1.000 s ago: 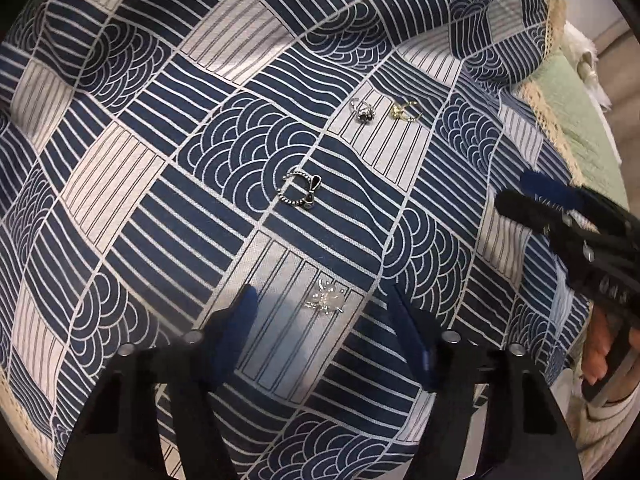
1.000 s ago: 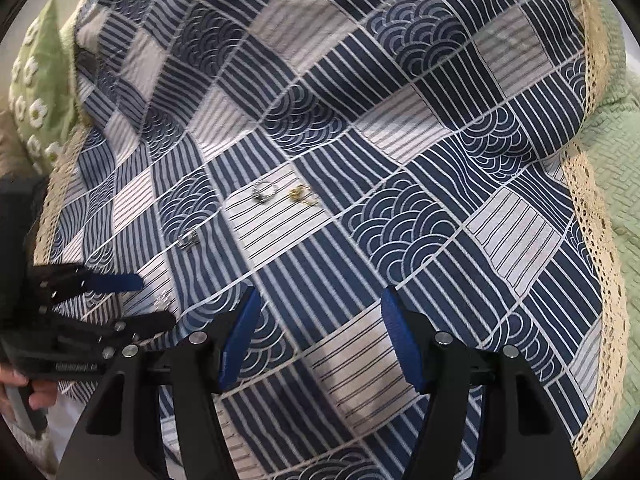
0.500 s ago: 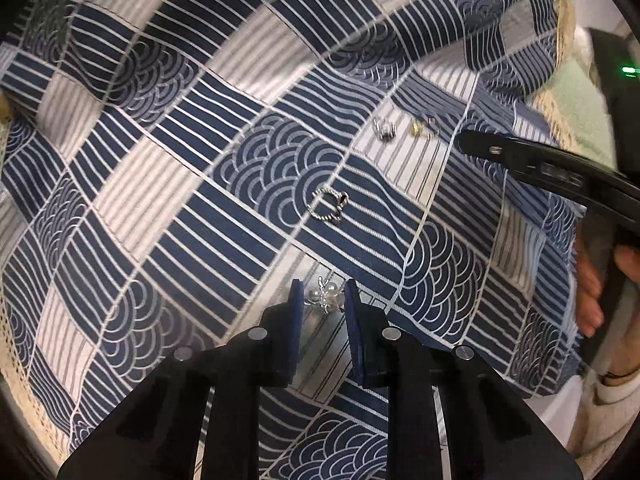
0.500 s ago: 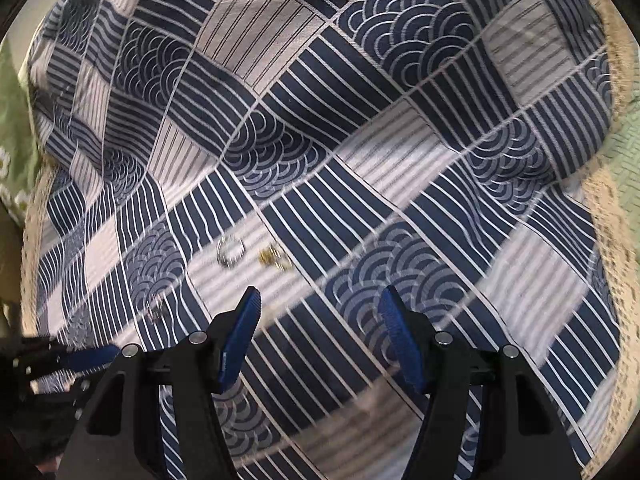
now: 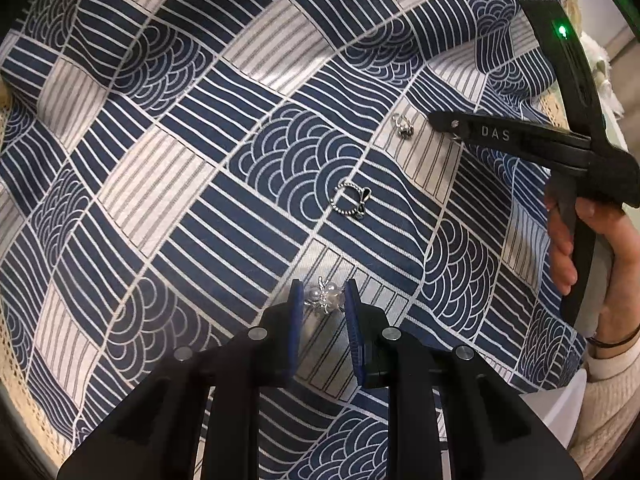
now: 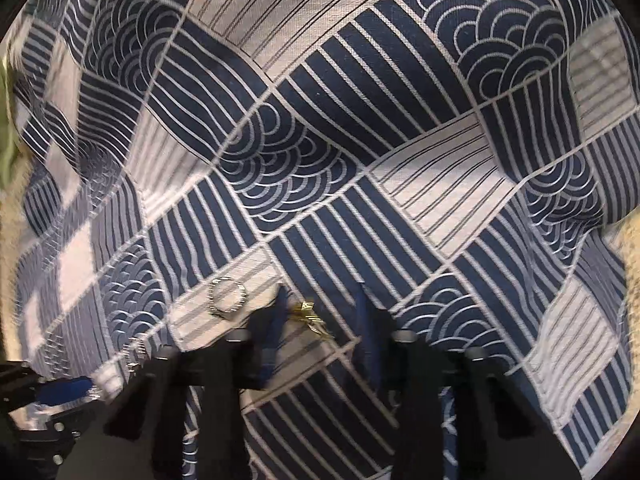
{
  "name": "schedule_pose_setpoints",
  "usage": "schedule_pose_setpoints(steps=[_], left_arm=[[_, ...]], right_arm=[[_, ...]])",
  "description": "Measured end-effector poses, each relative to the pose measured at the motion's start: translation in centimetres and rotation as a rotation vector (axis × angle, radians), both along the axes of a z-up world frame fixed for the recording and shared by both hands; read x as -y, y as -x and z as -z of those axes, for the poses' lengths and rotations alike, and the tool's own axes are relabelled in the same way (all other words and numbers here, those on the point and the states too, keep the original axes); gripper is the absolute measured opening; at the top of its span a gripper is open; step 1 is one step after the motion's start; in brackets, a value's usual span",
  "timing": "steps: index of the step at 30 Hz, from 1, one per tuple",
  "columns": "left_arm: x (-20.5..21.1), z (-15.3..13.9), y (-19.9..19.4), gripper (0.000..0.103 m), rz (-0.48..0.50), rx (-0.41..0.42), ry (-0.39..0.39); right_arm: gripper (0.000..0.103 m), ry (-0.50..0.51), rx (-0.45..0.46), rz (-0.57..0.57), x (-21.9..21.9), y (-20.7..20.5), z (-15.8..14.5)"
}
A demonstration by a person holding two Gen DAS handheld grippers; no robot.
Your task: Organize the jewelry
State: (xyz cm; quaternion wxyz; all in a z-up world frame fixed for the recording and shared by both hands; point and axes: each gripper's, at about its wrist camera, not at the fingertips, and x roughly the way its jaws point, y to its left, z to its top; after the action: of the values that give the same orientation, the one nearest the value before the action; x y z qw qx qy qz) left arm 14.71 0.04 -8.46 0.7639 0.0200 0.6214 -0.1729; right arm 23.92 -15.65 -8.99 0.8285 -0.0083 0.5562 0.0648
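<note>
In the left wrist view my left gripper (image 5: pixel 321 298) is shut on a silver pearl earring (image 5: pixel 326 299) lying on the blue-and-white patterned cloth (image 5: pixel 200 160). A silver ring with a black bow (image 5: pixel 351 200) and a small silver ring (image 5: pixel 403 126) lie farther off. In the right wrist view my right gripper (image 6: pixel 322 312) is low over the cloth, its jaws partly closed around a gold piece (image 6: pixel 308 314) without clamping it. A silver ring (image 6: pixel 226 299) lies just left of it.
The right gripper's black body (image 5: pixel 540 136) and the hand holding it fill the right side of the left wrist view. The left gripper (image 6: pixel 52 396) shows at the lower left of the right wrist view. A cream lace border (image 6: pixel 628 272) edges the cloth.
My left gripper closed from wide open onto the pearl earring. My right gripper moved down toward the gold piece and its jaws narrowed around it.
</note>
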Motion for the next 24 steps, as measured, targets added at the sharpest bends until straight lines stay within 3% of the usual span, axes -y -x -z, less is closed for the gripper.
schedule_pose_setpoints(steps=[4, 15, 24], left_arm=[[0.4, 0.0, 0.0, 0.019, 0.005, -0.005, 0.001], [-2.2, -3.3, 2.0, 0.019, -0.005, 0.038, 0.039], [-1.0, -5.9, 4.9, 0.019, 0.042, 0.085, 0.068]], right_arm=[[0.006, -0.019, -0.013, 0.000, 0.2, 0.2, -0.2], [0.004, -0.107, -0.022, 0.022, 3.1, 2.6, -3.0], [0.004, -0.179, -0.012, -0.044, 6.0, 9.2, -7.2]])
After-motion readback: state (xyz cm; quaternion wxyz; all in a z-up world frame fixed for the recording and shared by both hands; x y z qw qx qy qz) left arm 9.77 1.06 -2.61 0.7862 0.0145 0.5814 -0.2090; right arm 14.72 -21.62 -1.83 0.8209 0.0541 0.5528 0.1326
